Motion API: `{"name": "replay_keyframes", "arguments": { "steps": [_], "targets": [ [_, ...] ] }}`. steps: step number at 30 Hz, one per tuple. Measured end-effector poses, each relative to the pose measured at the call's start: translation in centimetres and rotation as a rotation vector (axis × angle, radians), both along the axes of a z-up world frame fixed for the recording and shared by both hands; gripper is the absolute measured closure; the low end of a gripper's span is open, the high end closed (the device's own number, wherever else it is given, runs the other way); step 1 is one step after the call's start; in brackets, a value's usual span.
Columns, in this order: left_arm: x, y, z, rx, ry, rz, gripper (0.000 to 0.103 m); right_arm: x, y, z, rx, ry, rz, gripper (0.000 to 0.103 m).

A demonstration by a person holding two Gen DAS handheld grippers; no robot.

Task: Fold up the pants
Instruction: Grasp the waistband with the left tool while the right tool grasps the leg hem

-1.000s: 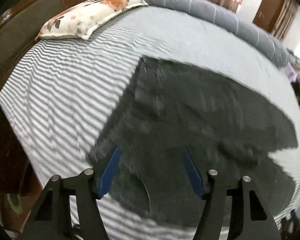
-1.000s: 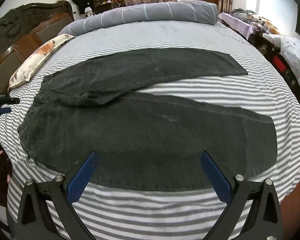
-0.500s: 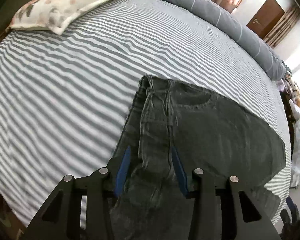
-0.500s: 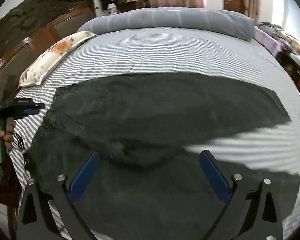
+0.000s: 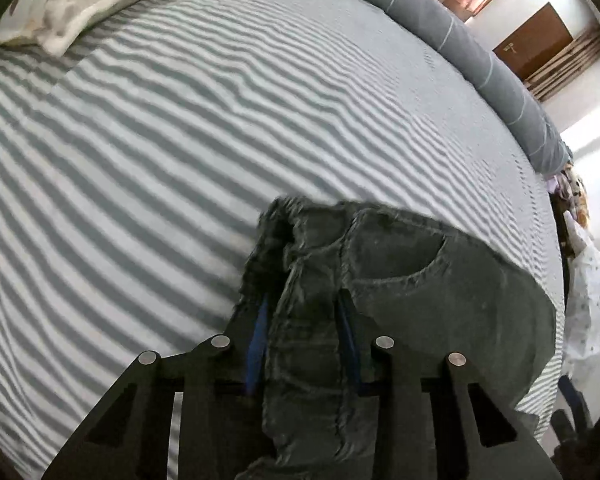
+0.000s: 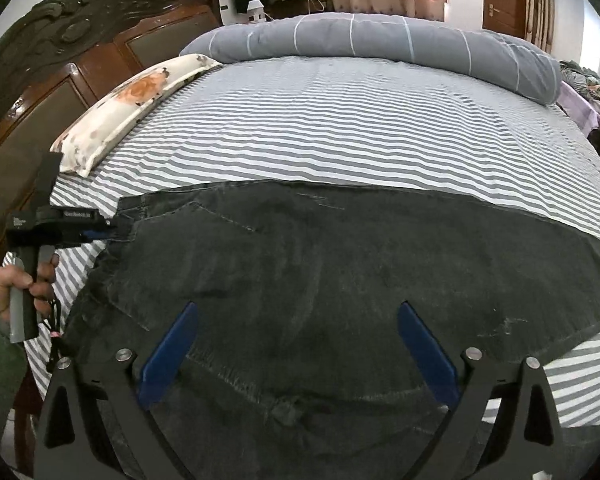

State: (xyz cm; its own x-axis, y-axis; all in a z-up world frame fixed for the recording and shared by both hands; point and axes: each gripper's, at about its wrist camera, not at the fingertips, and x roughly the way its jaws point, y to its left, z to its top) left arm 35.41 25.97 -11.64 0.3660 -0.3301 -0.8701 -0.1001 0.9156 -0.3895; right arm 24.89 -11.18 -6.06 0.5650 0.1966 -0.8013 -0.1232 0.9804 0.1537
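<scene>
Dark grey jeans lie across the striped bed, one leg folded over the other, waistband at the left. My left gripper is shut on the bunched waistband, which fills the gap between its blue fingers; a front pocket shows beside it. In the right wrist view the left gripper grips the waistband's corner at the far left. My right gripper is open, its blue fingers spread wide just above the jeans near the crotch seam, holding nothing.
The striped sheet covers the bed. A floral pillow lies by the carved wooden headboard. A rolled grey duvet runs along the far side. Furniture and clothes stand at the right.
The left gripper closed on the waistband and carried it across the bed. The far leg now lies folded over the near leg. The right gripper stayed open, shifting over the jeans.
</scene>
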Motion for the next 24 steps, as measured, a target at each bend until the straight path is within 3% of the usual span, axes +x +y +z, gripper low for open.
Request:
{"name": "replay_keyframes", "arguments": {
  "steps": [5, 8, 13, 15, 16, 19, 24],
  "targets": [
    [1.5, -0.4, 0.4, -0.071, -0.013, -0.010, 0.069, 2.1, -0.5, -0.4, -0.002, 0.003, 0.016, 0.005],
    [2.5, -1.2, -0.5, -0.053, 0.004, -0.016, 0.069, 4.1, -1.0, -0.6, -0.004, 0.017, 0.052, 0.005],
    [3.1, -1.4, -0.9, -0.073, -0.024, 0.053, 0.069, 8.2, -2.0, -1.6, -0.008, 0.082, 0.117, 0.005],
    [2.6, -1.7, -0.3, -0.020, -0.063, 0.053, 0.097, 9.6, -2.4, -1.9, -0.013, 0.101, 0.162, 0.005],
    [2.2, -1.9, 0.0, 0.018, -0.085, 0.047, 0.097, 9.9, -2.6, -1.9, -0.015, 0.105, 0.179, 0.005],
    [0.5, -2.0, 1.5, 0.031, -0.176, 0.051, 0.098, 11.1, -2.9, -1.8, -0.042, 0.108, 0.252, 0.005],
    [-3.4, -1.1, 4.5, -0.075, -0.343, 0.065, 0.098, 12.3, -2.3, -1.7, -0.104, 0.126, 0.397, 0.005]
  ]
}}
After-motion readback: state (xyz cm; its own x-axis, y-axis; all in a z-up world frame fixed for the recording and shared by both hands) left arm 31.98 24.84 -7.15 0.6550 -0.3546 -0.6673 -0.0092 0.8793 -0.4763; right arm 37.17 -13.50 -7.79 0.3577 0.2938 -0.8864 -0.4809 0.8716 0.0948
